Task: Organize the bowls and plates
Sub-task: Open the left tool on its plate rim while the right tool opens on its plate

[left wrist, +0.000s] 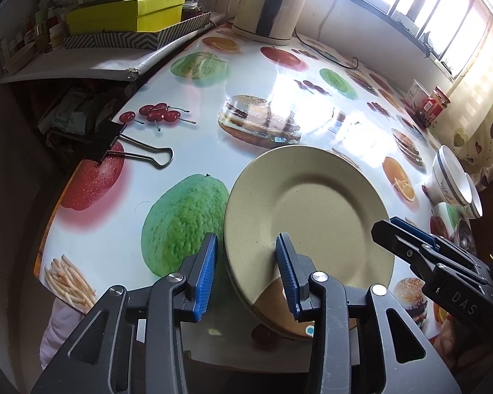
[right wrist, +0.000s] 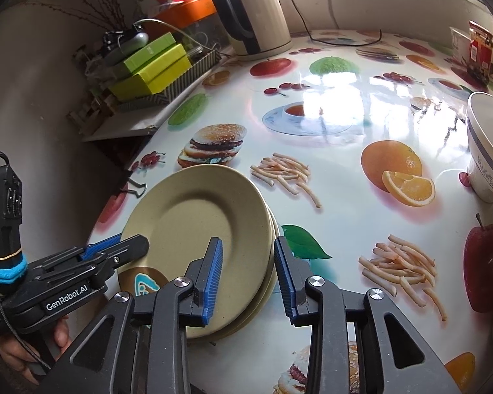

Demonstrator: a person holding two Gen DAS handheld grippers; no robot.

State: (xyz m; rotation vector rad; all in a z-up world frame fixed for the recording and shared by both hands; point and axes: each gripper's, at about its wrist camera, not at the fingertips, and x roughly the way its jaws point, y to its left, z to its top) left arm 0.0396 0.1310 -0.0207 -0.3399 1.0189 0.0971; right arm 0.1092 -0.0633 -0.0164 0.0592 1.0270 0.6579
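- Left gripper (left wrist: 246, 262) straddles the plates' (left wrist: 312, 213) near rim, pads slack, not pinching.
- Right gripper (right wrist: 248, 271) brackets the opposite rim, jaws loose.
- Bowl (right wrist: 486, 147) stands well apart.

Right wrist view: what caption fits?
Both grippers open astride the stacked beige plates' edges on a food-print table.

Bowl (right wrist: 489, 144) cut by right edge; lower plates (right wrist: 266, 282) mostly hidden.
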